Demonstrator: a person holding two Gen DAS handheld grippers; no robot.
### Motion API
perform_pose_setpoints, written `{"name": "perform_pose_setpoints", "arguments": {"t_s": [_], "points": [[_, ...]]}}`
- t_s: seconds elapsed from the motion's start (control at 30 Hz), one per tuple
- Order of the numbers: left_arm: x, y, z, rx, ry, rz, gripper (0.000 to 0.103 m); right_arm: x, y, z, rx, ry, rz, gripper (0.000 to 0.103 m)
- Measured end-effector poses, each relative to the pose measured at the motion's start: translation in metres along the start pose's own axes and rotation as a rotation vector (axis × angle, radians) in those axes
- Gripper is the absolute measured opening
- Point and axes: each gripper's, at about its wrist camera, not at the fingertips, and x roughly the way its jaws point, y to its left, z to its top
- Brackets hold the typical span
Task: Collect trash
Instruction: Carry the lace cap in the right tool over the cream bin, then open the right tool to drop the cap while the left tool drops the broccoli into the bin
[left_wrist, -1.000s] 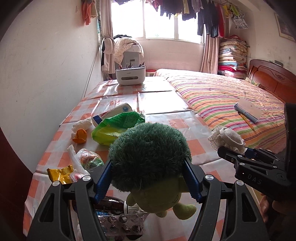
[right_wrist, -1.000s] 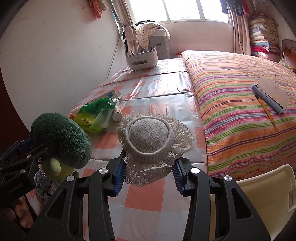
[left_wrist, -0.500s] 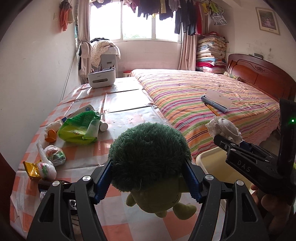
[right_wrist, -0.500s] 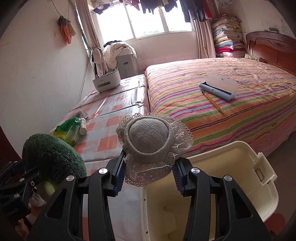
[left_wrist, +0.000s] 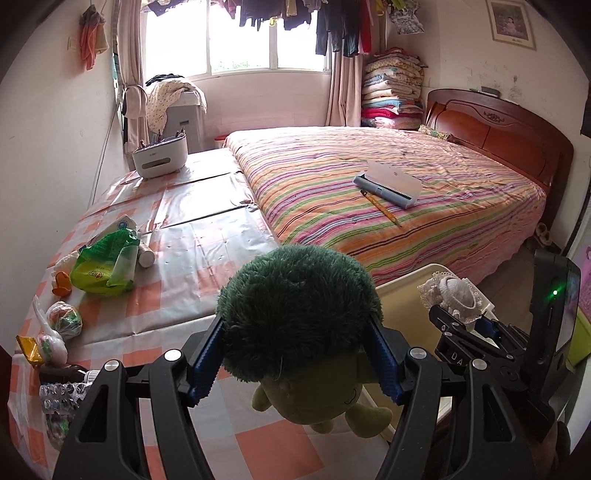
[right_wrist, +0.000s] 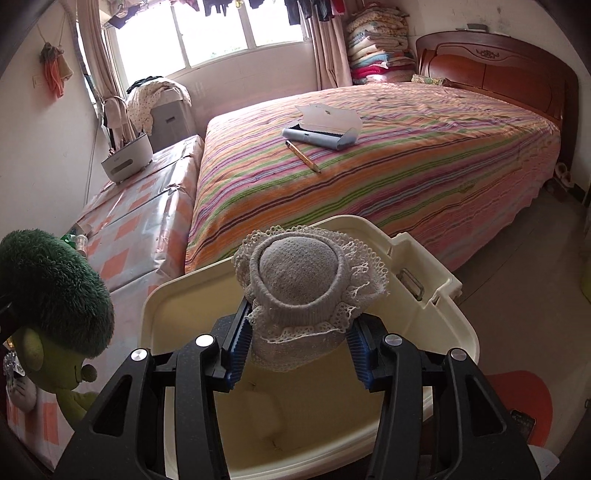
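While swinging off the orange-checked table (left_wrist: 192, 280) with both loads, now arriving over the cream plastic bin (right_wrist: 454, 332), barely in frame a second ago. Loosening the right hand-held gripper (right_wrist: 295, 347), jaws opening around the grey knitted lace-trimmed cap (right_wrist: 299, 280) directly above the bin's mouth; probably starting the drop. Keeping the left hand-held gripper (left_wrist: 295, 365) pinching the green plush broccoli toy (left_wrist: 299, 306) beside the bin's rim, probably going in next. Reading only "DA" on the right hand-held gripper's side; finding the crumpled green packet's (left_wrist: 103, 269) print illegible.

"DA" in white on right gripper (left_wrist: 466, 320) body; other labels unreadable.
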Motion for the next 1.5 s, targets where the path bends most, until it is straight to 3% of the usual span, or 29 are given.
{"name": "perform_pose_setpoints", "arguments": {"t_s": [0.03,0.1,0.27,0.63,0.87,1.13,1.37,1.5], "points": [[0.000,-0.004,0.001,0.005,0.001,-0.004,0.067,0.001,-0.004,0.000,0.015,0.006,-0.002,0.052],[0.001,-0.012,0.003,0.016,0.003,-0.011,0.067,0.000,-0.013,0.001,0.050,0.005,-0.007,0.076],[0.005,-0.025,0.007,0.034,0.008,-0.023,0.067,-0.016,-0.030,0.006,0.120,-0.062,-0.003,0.086],[0.030,-0.053,0.010,0.054,0.058,-0.095,0.067,-0.051,-0.078,0.009,0.394,-0.240,0.085,0.088],[0.044,-0.075,0.006,0.098,0.101,-0.114,0.068,-0.052,-0.080,0.009,0.417,-0.252,0.102,0.088],[0.061,-0.086,0.005,0.109,0.159,-0.088,0.077,-0.053,-0.080,0.008,0.422,-0.253,0.116,0.088],[0.051,-0.089,0.005,0.159,0.116,-0.050,0.077,-0.051,-0.079,0.009,0.426,-0.248,0.129,0.088],[0.045,-0.079,0.004,0.127,0.112,-0.053,0.077,-0.049,-0.077,0.009,0.419,-0.244,0.130,0.088]]}}
